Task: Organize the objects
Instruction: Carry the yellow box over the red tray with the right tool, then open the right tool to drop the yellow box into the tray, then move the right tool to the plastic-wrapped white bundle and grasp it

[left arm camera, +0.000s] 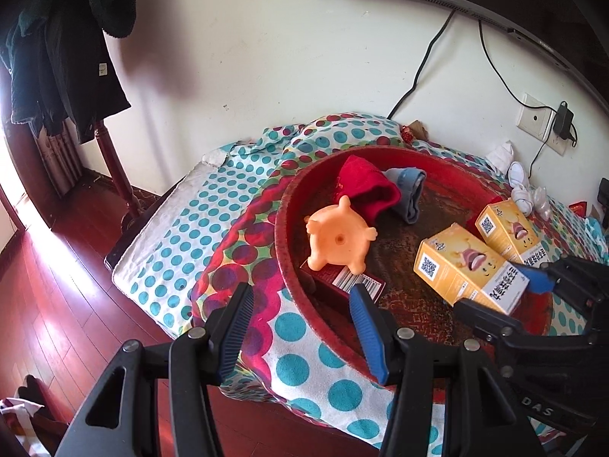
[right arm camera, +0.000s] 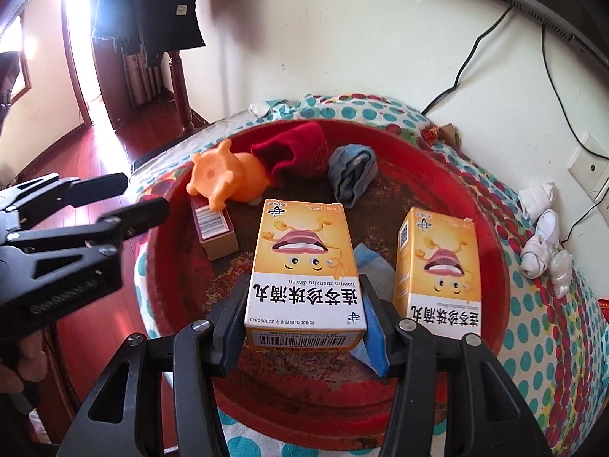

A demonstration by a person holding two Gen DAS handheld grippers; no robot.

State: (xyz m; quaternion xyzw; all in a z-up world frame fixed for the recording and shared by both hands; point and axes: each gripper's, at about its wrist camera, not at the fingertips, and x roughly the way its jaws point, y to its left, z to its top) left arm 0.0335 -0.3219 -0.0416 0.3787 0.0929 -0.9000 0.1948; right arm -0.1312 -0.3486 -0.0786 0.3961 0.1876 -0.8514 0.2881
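A round red tray (right arm camera: 491, 251) lies on a dotted cloth. My right gripper (right arm camera: 304, 304) is shut on a yellow medicine box (right arm camera: 304, 266) inside the tray; the box also shows in the left wrist view (left arm camera: 468, 266). A second yellow box (right arm camera: 437, 274) stands to its right. An orange toy pig (right arm camera: 224, 179), a red sock (right arm camera: 297, 152), a grey-blue sock (right arm camera: 350, 175) and a small maroon box (right arm camera: 215, 228) lie in the tray. My left gripper (left arm camera: 300, 316) is open and empty over the tray's near-left rim (left arm camera: 283, 228).
White socks (right arm camera: 540, 228) lie on the dotted cloth (right arm camera: 552, 323) right of the tray. A wall with cables and a socket (left arm camera: 536, 118) is behind. A coat rack (left arm camera: 110, 160) stands on the red wood floor (left arm camera: 57, 285) at left.
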